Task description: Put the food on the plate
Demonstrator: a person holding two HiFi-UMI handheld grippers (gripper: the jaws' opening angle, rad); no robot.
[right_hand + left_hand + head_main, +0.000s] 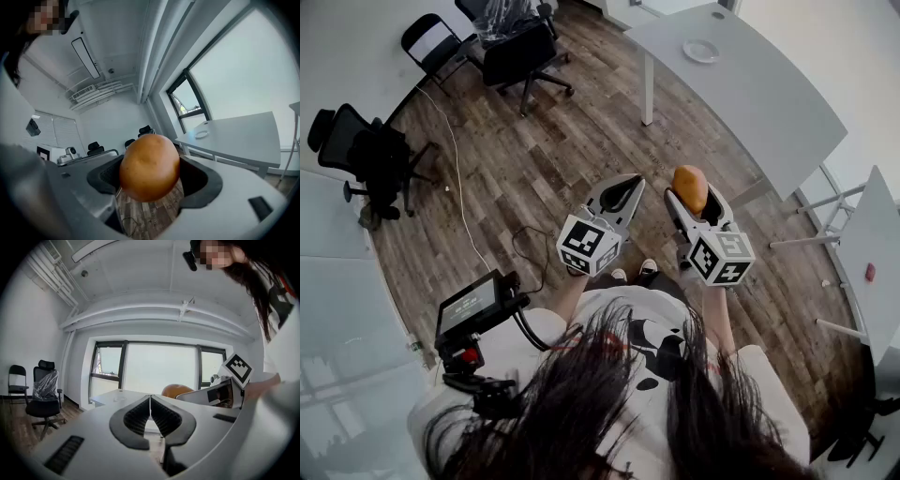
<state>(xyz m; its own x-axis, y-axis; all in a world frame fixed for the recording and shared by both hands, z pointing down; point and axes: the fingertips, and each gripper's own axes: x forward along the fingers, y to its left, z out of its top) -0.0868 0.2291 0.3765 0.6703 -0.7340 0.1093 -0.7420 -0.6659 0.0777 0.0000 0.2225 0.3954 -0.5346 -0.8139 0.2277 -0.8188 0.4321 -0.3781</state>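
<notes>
My right gripper (690, 190) is shut on a round golden-brown bun (690, 187), which fills the middle of the right gripper view (149, 168) between both pads. My left gripper (623, 192) is beside it to the left, shut and empty, its ribbed pads (140, 417) touching. Both are held in the air above the wooden floor. The white plate (701, 51) lies on the grey table (750, 84) far ahead; it also shows small in the right gripper view (202, 134). In the left gripper view the bun (177, 391) shows to the right.
Black office chairs (520, 52) stand at the back left, another chair (366, 155) at the left. A cable (459, 187) runs over the floor. A second white table (877, 253) is at the right edge. A device with a screen (473, 305) hangs at the person's left.
</notes>
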